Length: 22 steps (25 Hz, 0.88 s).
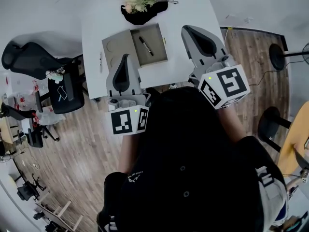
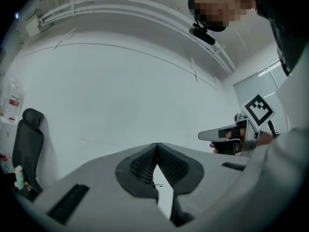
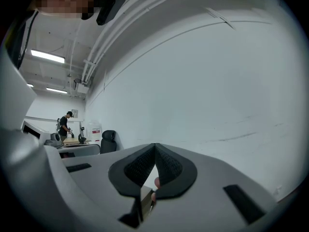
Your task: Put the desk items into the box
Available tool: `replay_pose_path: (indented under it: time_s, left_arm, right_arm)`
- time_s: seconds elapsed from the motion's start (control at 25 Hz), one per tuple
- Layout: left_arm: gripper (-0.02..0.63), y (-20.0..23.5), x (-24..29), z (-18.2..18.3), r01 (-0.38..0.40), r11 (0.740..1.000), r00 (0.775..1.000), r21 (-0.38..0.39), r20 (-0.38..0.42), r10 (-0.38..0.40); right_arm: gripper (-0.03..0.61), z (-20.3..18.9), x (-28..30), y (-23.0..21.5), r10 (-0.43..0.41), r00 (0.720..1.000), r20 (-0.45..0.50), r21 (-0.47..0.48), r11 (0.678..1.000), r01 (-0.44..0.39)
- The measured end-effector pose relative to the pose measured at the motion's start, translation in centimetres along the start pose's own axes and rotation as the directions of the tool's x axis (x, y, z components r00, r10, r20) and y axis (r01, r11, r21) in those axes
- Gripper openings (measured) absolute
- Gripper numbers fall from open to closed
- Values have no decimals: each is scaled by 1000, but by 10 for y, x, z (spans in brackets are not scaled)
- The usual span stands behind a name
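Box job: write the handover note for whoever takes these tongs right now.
Left tongs: shut, empty, held above the table's near edge.
Right tongs: shut, empty, held beside them.
Box: open on the table.
Done: black marker lies inside.
Left: a thin pen-like item by the table's left edge; perhaps the flower sprig on its dark base at the far edge.

The box (image 1: 159,36) is matt brown cardboard, the table (image 1: 96,23) smooth and white, the floor (image 1: 82,149) grained wood planks.
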State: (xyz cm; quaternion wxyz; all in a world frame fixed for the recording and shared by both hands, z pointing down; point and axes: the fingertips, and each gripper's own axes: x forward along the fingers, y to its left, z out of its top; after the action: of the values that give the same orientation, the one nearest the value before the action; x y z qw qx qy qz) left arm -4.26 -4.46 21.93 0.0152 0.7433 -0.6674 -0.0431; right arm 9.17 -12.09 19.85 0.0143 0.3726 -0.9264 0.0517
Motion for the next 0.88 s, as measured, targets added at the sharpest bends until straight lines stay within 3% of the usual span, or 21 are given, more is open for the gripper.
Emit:
replay_pose_path:
  time_s: [0.88]
  left_arm:
    - [8,1,0,-10,-26,1000,999,6,-30,26]
  right_arm:
    - [-2,-13,5,-1,29,999,-30,1,1000,-29]
